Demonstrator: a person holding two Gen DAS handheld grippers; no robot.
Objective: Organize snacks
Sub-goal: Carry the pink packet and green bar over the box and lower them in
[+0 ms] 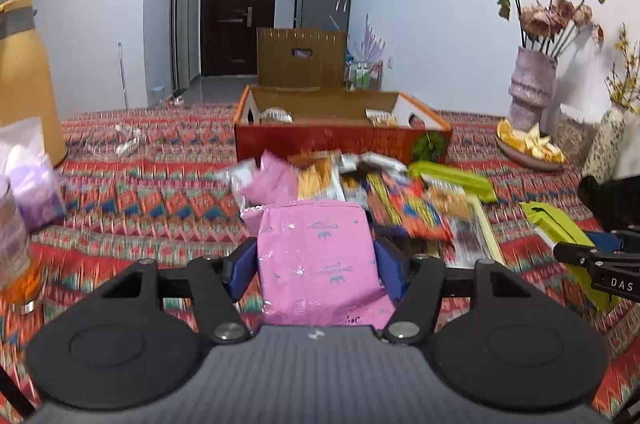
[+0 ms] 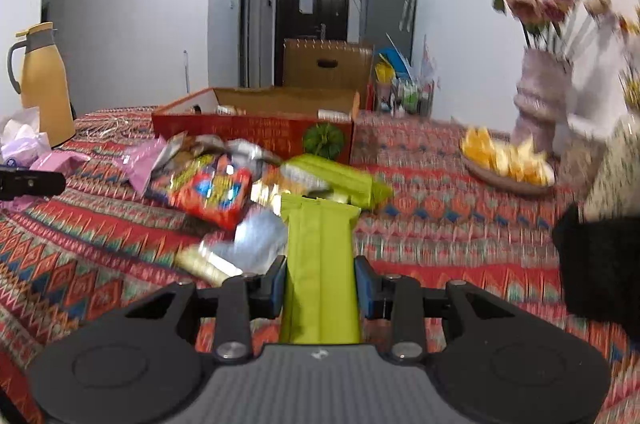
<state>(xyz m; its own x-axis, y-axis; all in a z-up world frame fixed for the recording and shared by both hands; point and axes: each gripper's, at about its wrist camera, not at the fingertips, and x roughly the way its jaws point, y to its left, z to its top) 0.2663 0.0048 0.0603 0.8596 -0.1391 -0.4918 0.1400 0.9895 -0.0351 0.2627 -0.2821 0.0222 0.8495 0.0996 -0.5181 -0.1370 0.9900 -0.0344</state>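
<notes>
My left gripper [image 1: 316,264] is shut on a pink snack packet [image 1: 316,256], held above the patterned tablecloth in front of the snack pile [image 1: 360,191]. My right gripper [image 2: 320,284] is shut on a lime-green snack packet [image 2: 320,256]; it also shows at the right of the left wrist view [image 1: 560,228]. Behind the pile stands an open red cardboard box [image 1: 340,139], also in the right wrist view [image 2: 256,131], with a few packets inside. A second green packet [image 2: 336,179] and an orange-red packet [image 2: 208,191] lie in the pile.
A yellow thermos jug [image 2: 44,83] and crumpled tissue [image 2: 20,139] stand at the left. A plate of orange pieces [image 2: 508,163], a vase of dried roses [image 2: 536,103] and a second vase [image 1: 608,139] stand at the right. A glass [image 1: 16,256] is near left.
</notes>
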